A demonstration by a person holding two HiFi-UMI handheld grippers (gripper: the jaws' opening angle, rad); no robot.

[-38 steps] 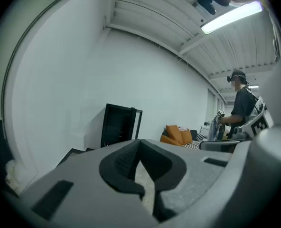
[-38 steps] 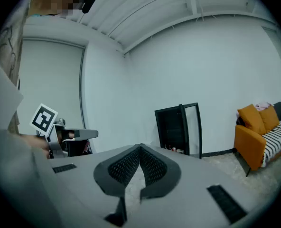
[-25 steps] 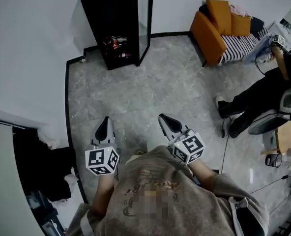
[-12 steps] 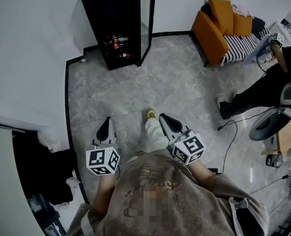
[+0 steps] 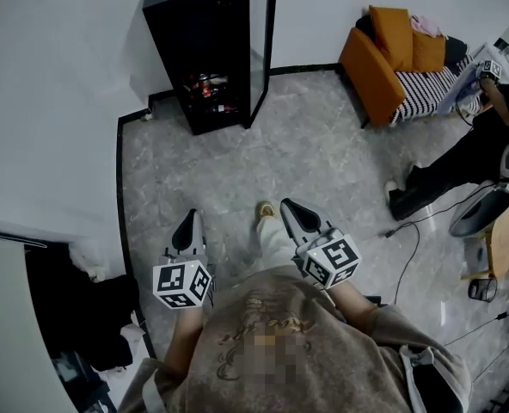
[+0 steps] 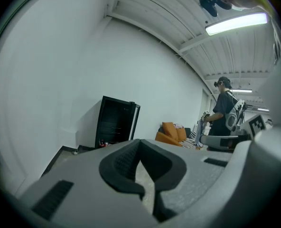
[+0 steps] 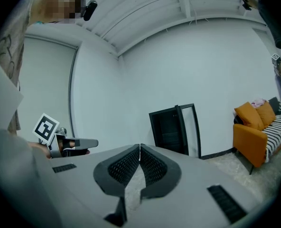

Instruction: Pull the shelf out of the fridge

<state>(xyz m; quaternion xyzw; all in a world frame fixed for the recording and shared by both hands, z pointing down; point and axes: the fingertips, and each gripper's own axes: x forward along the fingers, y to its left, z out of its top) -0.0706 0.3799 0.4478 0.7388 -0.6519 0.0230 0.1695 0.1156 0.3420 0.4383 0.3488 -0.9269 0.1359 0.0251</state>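
Item: tall black fridge [image 5: 205, 50], standing against the white wall [image 5: 57, 101] at the far side of the room; its glass door [image 5: 261, 46] stands swung open to the right; red and dark cans or bottles [image 5: 210, 85] sit low in the dark interior.

Item: shelf, the task's thing; in place inside the fridge, seen only as faint level lines in the left gripper view [image 6: 112, 126]; material cannot be told.

Item: left gripper [image 5: 188, 217]; grey jaws pressed together, nothing between them; held low in front of the person's body, pointing toward the fridge and well apart from it.

Item: right gripper [image 5: 286, 205]; jaws likewise closed tip to tip, empty; just beside the person's forward leg [image 5: 270, 237]; well apart from the fridge.

Item: grey marbled stone floor [image 5: 315, 157], bare between grippers and fridge.

Item: orange sofa [image 5: 383, 50] with a black-and-white striped cover [image 5: 422, 83], to the fridge's right along the wall.

Item: second person in dark clothes [image 5: 461, 157], at the right edge, near the sofa.
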